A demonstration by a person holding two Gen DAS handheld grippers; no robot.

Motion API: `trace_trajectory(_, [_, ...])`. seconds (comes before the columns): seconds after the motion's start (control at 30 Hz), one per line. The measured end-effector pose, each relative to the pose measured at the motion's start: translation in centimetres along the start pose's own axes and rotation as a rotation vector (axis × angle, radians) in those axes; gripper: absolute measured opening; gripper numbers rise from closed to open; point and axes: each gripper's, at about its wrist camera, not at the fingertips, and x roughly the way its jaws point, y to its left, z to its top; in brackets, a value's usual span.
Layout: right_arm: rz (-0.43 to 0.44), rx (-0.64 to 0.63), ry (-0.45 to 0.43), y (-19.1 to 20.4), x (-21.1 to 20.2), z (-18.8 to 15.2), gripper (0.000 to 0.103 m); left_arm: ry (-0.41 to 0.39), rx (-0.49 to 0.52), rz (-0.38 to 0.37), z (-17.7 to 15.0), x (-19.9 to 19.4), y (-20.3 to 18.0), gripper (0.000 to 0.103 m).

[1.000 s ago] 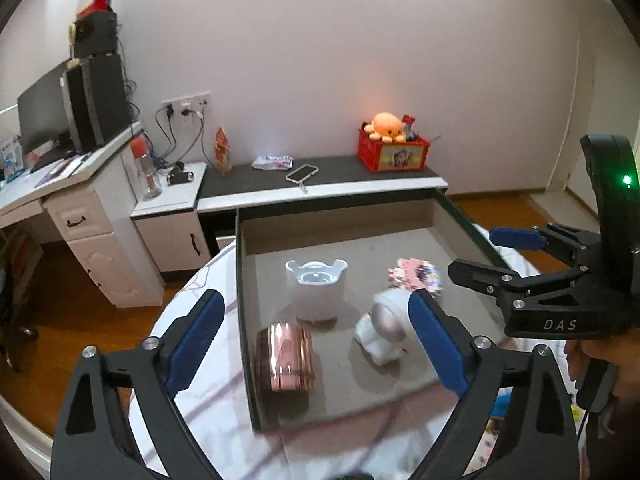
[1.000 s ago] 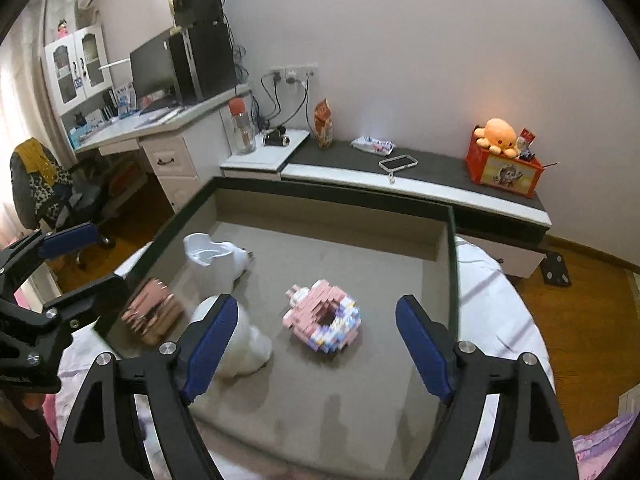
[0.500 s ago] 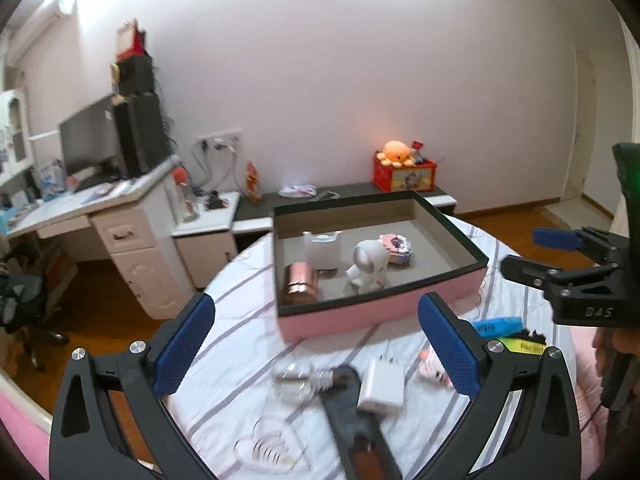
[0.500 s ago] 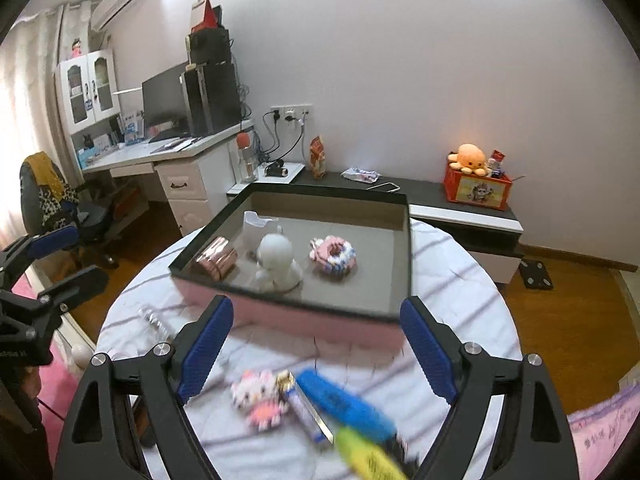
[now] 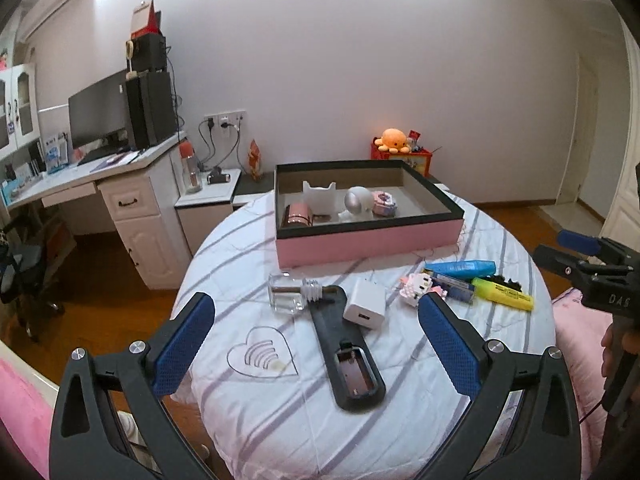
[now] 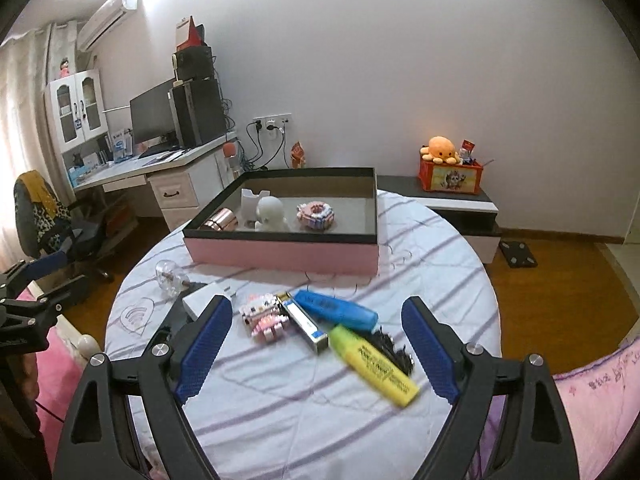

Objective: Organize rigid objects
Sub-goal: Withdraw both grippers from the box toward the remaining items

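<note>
A pink box with a black rim (image 5: 368, 240) (image 6: 280, 256) stands at the far side of the round table and holds a copper cylinder (image 5: 297, 215), a white figure (image 6: 270, 212) and a pink block ring (image 6: 315, 214). In front of it lie a glass bottle (image 5: 286, 298), a black remote shell (image 5: 348, 360), a white charger (image 5: 365, 304), a pink block kitty (image 6: 266, 316), a blue highlighter (image 6: 336, 310) and a yellow highlighter (image 6: 374, 364). My left gripper (image 5: 315, 300) and right gripper (image 6: 317, 304) hover over the near table, both open wide and holding nothing.
The striped tablecloth (image 5: 280, 408) covers the round table. A small blue-white box (image 6: 306, 322) and a black clip (image 6: 390, 346) lie among the highlighters. A white desk (image 5: 128, 200) stands at the left and a low shelf with a red box (image 6: 450, 178) behind.
Both grippers have drawn back from above the box interior toward the near side of the table. The loose items in front of the box have come into view. Both stay open.
</note>
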Motion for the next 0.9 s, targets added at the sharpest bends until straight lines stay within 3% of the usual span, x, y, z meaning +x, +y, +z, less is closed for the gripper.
trace_trajectory(0.27, [-0.014,0.001,0.009,0.0,-0.7,-1.0,0.088,-0.013,0.034,-0.021,-0.5,-0.7,-1.3,0.103])
trace_trajectory(0.9, [-0.013,0.012,0.118,-0.4,2.9,-3.0,0.088,0.078,0.046,-0.02,-1.9,2.5,-0.6,0.103])
